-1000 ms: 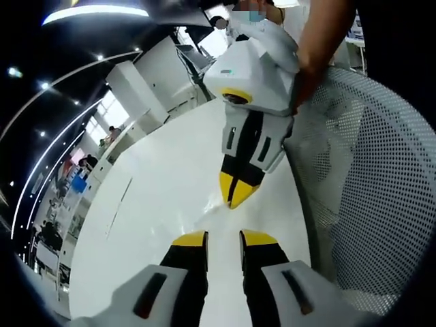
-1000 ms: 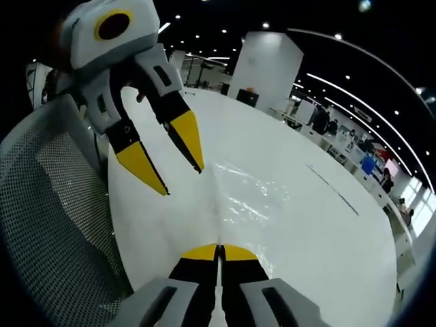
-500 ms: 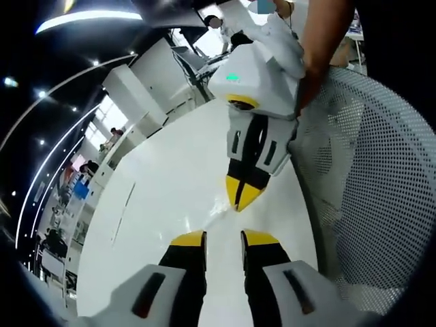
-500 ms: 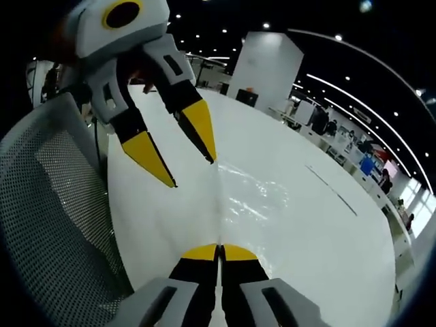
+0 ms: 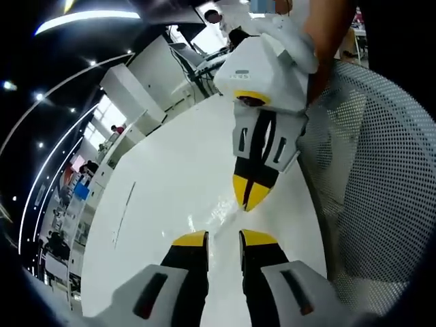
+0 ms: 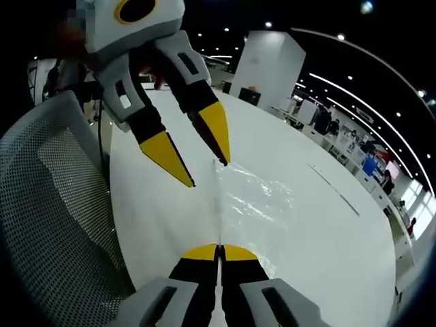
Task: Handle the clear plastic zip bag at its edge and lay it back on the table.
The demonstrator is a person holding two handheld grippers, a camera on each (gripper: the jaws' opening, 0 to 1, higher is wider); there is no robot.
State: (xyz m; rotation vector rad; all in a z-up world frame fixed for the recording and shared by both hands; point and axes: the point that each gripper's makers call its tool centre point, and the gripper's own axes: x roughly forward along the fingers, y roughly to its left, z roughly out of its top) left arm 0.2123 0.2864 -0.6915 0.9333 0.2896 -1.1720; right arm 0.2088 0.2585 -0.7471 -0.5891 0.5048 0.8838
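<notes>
1. In the left gripper view, the left gripper rises from 6 o'clock with its two yellow-tipped jaws apart and nothing between them.
2. Just past those tips, toward 12 o'clock, the bag lies flat on the white table; it shows here as a glossy, wrinkled patch.
3. The right gripper comes down from 1 o'clock in that view, its yellow tips pressed together and pointing at the bag's near part.
4. A hand grips the right gripper's white body at 1 o'clock.
5. A white mesh chair curves along the table's edge from 2 to 5 o'clock.
6. In the right gripper view, the right gripper rises from 6 o'clock with jaws together, clamped on the bag's edge, a thin clear strip that runs straight up from the tips toward 12 o'clock.
7. The rest of the bag spreads flat on the table from the centre toward 2 o'clock, with bright reflections on its creases.
8. The left gripper hangs in from 11 o'clock, jaws spread, one tip touching or just above the bag's far edge.
9. The chair fills the 7 to 10 o'clock side.
</notes>
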